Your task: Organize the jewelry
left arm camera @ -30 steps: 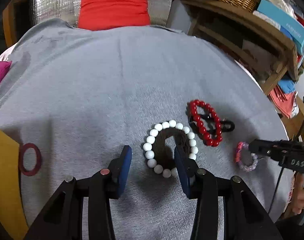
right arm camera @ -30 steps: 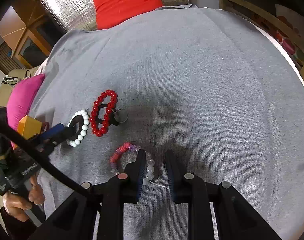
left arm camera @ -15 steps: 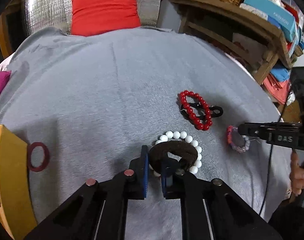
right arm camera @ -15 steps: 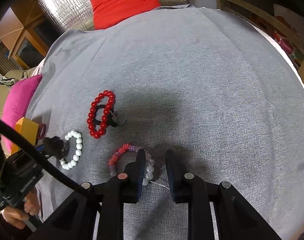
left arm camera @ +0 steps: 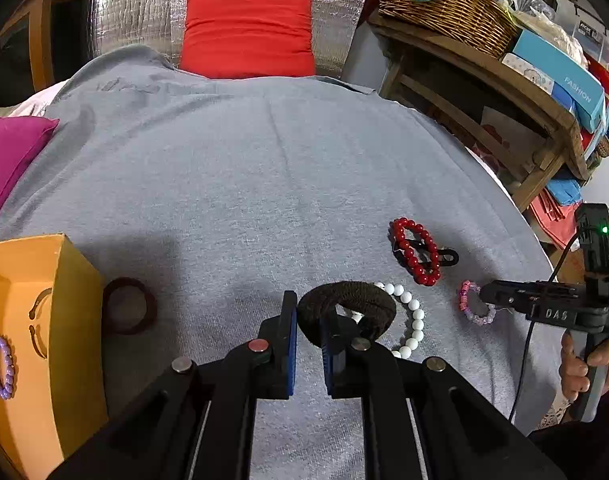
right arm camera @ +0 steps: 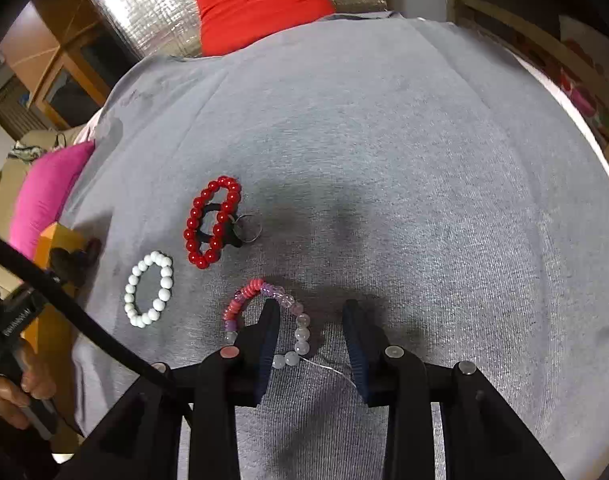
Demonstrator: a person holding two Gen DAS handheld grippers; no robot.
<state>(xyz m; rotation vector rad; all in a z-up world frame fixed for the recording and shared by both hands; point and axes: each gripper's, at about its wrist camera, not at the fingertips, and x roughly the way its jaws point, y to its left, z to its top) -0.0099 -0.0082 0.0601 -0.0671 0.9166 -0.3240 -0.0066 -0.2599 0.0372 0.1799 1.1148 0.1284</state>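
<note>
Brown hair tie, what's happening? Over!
Left gripper shut on brown hair tie. Right gripper open over pink bracelet. Orange box path unblocked.

Setting: a lived-in home room, likely a living room. Work surface is a round table under a grey cloth (left arm camera: 264,184). Far side: red cushion (left arm camera: 248,36) against a silvery quilted backing (left arm camera: 144,12). Far left: magenta cushion (left arm camera: 8,148). Right: wooden shelf (left arm camera: 484,76) carrying a wicker basket (left arm camera: 444,4) and a blue box (left arm camera: 560,76). Wooden cabinet (right arm camera: 64,60) at far left in the right wrist view.
</note>
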